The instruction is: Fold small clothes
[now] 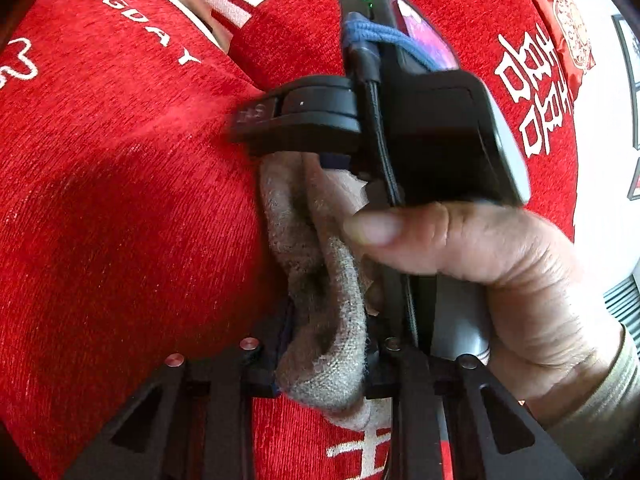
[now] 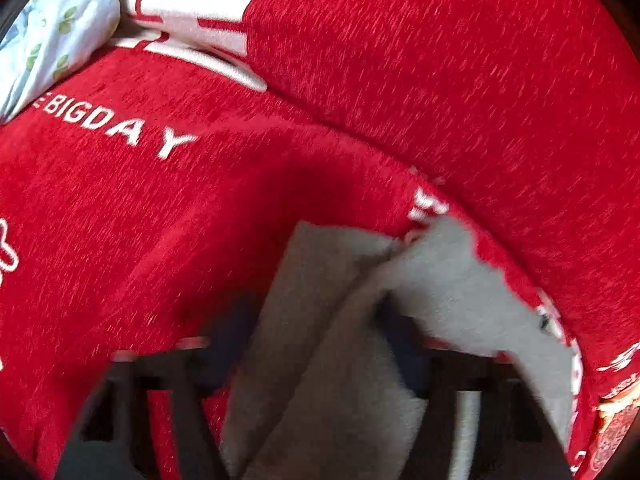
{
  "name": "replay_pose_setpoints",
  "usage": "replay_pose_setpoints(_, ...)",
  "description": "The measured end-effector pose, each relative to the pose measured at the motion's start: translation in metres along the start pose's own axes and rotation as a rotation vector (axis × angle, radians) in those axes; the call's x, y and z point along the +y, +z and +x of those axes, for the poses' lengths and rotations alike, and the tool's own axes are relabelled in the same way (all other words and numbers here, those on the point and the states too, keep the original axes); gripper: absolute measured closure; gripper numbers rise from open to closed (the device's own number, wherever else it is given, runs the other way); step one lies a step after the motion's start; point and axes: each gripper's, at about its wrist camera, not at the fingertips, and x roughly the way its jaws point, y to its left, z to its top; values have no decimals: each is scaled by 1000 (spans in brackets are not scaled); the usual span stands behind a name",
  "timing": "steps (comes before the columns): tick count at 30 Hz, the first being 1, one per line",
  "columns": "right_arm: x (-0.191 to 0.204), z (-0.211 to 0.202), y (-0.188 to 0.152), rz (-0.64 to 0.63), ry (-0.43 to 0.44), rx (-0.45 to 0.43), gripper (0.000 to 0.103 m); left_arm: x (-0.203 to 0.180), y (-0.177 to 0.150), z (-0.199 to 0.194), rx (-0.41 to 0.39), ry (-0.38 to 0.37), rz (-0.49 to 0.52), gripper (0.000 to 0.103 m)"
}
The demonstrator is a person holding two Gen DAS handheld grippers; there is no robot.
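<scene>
A small grey-beige knit garment (image 1: pixel 320 280) hangs between the two grippers over a red cover (image 1: pixel 120 200). My left gripper (image 1: pixel 324 360) is shut on its lower end. My right gripper (image 1: pixel 320 152), held by a hand (image 1: pixel 480 248), crosses the left wrist view just ahead and clamps the garment's upper end. In the blurred right wrist view the same grey garment (image 2: pixel 340 340) fills the space between my right gripper's fingers (image 2: pixel 320 340), shut on it, with a loose flap (image 2: pixel 480 300) spreading to the right.
The red chenille cover (image 2: pixel 440 80) with white lettering lies over a cushioned seat and its backrest. A pale leaf-print cloth (image 2: pixel 52 28) sits at the far left. A red patterned packet (image 1: pixel 568 20) lies at the far right.
</scene>
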Motion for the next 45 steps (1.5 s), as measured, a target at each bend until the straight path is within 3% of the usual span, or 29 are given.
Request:
replay_pose_setpoints(3, -7, -2, -4, -1, -8, -7, 79, -4, -1, 0, -2, 22, 28, 76)
replay_pose_setpoints(6, -18, -7, -10, 29, 23, -26, 81, -9, -1, 3, -2, 41, 50, 78)
replay_pose_setpoints(16, -57, -39, -14, 118, 118, -102, 82, -42, -9, -7, -51, 81, 189, 81)
replay_pose_setpoints(27, -121, -62, -30, 250, 227, -158, 82, -87, -29, -6, -39, 143, 315, 81)
replay_pose_setpoints(45, -185, -81, -61, 349, 311, -220, 83, -145, -48, 14, -11, 246, 449, 81)
